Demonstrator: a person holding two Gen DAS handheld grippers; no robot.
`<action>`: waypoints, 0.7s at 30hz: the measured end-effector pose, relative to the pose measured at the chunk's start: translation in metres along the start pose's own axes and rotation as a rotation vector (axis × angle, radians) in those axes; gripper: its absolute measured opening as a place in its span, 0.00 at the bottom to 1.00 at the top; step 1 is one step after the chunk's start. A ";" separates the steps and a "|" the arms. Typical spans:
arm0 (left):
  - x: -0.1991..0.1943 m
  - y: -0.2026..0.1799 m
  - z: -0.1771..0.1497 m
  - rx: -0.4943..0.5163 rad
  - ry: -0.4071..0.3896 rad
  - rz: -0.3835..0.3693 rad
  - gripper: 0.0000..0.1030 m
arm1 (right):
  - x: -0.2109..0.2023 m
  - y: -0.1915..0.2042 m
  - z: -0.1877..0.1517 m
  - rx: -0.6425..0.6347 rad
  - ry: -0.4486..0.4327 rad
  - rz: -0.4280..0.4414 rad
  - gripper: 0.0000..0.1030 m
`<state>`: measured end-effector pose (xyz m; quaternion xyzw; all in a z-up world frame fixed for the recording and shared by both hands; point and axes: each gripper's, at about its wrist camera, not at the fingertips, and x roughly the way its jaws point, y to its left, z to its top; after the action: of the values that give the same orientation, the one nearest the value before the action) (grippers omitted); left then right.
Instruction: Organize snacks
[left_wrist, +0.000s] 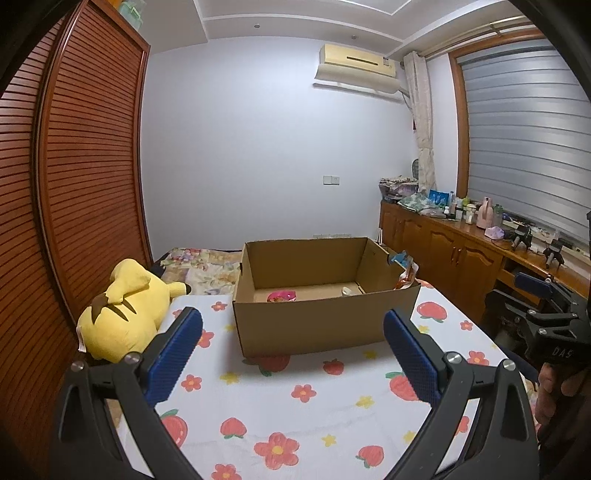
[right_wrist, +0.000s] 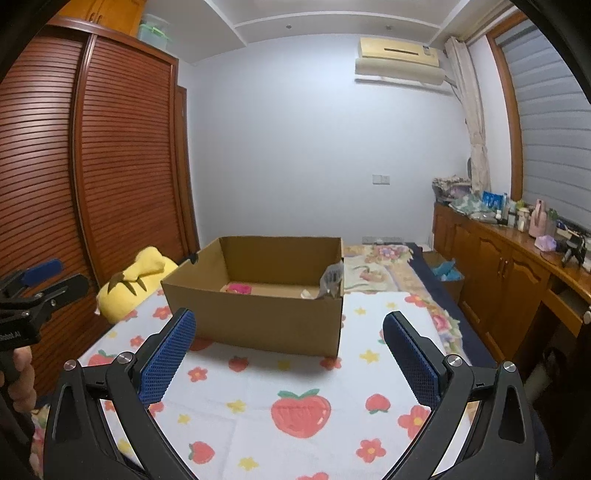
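Strawberry-print bedspread (left_wrist: 295, 406) beneath wide-spread, empty left gripper (left_wrist: 293, 350), right gripper (right_wrist: 288, 350).

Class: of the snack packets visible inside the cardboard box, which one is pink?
The round pink packet lying on the box floor toward its left side; the others, at the right end, are pale or greyish.

From my remote station, the near wall of the cardboard box (left_wrist: 314, 321) hides most of its floor; a pink packet (left_wrist: 282, 296) and a pale item (left_wrist: 346, 291) show only their tops. A snack bag (left_wrist: 406, 275) behind the right wall is half hidden. The countertop clutter (right_wrist: 517, 214) is too small to identify. The hand (right_wrist: 20, 373) is cut by the frame edge.
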<state>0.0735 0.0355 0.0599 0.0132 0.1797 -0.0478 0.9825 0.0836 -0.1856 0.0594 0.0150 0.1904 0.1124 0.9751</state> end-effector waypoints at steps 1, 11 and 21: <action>0.001 0.000 -0.001 0.001 0.002 0.003 0.97 | 0.000 -0.001 -0.001 0.001 0.002 -0.002 1.00; 0.002 0.006 -0.006 -0.010 0.010 0.008 0.96 | -0.002 -0.002 -0.003 0.000 0.001 -0.007 1.00; 0.002 0.006 -0.007 -0.009 0.013 0.011 0.97 | -0.004 -0.002 -0.001 0.000 0.000 -0.007 1.00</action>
<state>0.0736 0.0416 0.0522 0.0102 0.1862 -0.0416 0.9816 0.0801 -0.1881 0.0595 0.0145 0.1905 0.1090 0.9755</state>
